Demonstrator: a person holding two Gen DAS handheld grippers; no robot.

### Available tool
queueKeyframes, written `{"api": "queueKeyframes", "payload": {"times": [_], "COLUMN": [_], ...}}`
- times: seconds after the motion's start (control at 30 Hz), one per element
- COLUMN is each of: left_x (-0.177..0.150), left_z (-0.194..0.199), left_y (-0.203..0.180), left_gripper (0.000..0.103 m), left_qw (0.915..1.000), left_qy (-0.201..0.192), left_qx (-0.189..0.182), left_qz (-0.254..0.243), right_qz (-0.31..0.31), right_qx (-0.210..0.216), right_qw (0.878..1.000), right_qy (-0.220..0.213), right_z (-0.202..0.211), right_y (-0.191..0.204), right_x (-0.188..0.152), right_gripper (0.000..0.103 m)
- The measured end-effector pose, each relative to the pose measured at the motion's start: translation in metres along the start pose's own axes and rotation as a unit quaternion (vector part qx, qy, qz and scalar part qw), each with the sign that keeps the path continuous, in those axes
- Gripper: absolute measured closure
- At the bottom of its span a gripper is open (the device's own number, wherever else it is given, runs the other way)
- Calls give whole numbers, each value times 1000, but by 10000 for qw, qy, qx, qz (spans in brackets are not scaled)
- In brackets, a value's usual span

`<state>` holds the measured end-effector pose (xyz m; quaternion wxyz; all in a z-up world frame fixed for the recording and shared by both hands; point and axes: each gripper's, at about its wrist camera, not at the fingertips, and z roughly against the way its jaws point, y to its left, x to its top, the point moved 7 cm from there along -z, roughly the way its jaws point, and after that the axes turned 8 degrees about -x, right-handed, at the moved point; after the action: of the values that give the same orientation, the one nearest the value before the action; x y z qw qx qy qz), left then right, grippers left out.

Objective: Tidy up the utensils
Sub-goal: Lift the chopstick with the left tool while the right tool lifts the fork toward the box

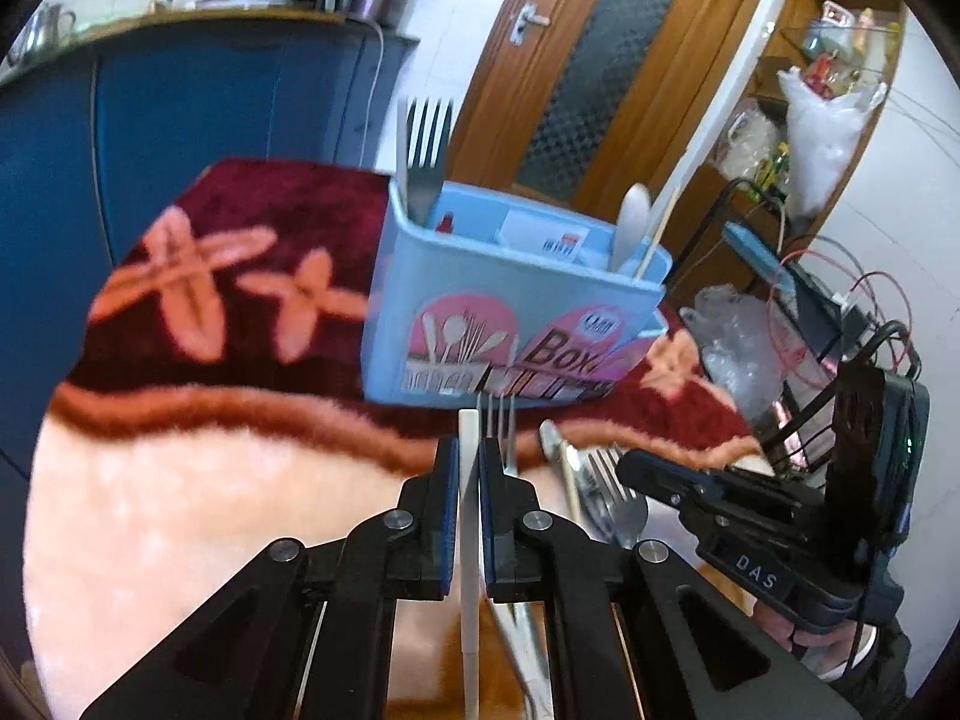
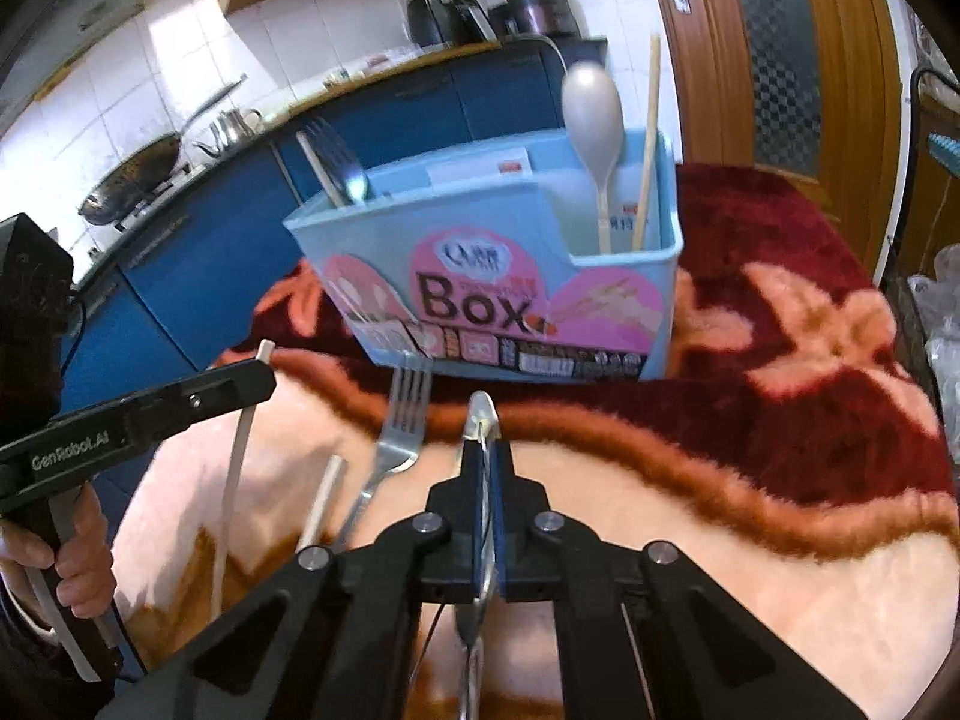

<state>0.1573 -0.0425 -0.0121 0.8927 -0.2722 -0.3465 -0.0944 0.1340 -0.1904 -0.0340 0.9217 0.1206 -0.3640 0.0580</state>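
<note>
Showing both tongs clenched at lower centre, the left tongs (image 1: 470, 462) grip a light, stiff white chopstick (image 1: 468, 546) mid-shaft and the right tongs (image 2: 485, 468) pinch a slippery metal spoon (image 2: 480, 420), handle cut off below, before the blue box (image 2: 498, 276).

Both views are evenly and fairly brightly lit by soft, diffuse light, and the shadows are weak. Strong fisheye distortion bends the door frame (image 1: 678, 78) and the blue cabinets (image 2: 198, 276) into curves, and the corners fall to black vignette. The far blue box (image 1: 510, 312) looks slightly soft, and its upright spoon (image 2: 593, 114) is smeared by motion blur. White wall tiles (image 2: 288, 36) at far left carry mild glare. The plush blanket (image 2: 750, 480) reads soft throughout.
</note>
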Motion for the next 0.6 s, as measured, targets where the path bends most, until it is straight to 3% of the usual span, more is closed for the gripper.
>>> {"api": "queueKeyframes", "payload": {"times": [0.33, 0.6], "left_x": [29, 65], "left_z": [43, 67], "left_y": [-26, -39], "left_gripper": [97, 97], "left_qw": [9939, 9839], "left_qy": [-1007, -1665], "left_qx": [100, 193], "left_qz": [-443, -618], "right_qz": [44, 22], "right_qx": [-40, -588], "right_qw": [9932, 9776], "right_qy": [-1163, -2022], "right_z": [56, 93], "right_y": [7, -2], "right_x": [21, 49], "right_gripper": [99, 99]}}
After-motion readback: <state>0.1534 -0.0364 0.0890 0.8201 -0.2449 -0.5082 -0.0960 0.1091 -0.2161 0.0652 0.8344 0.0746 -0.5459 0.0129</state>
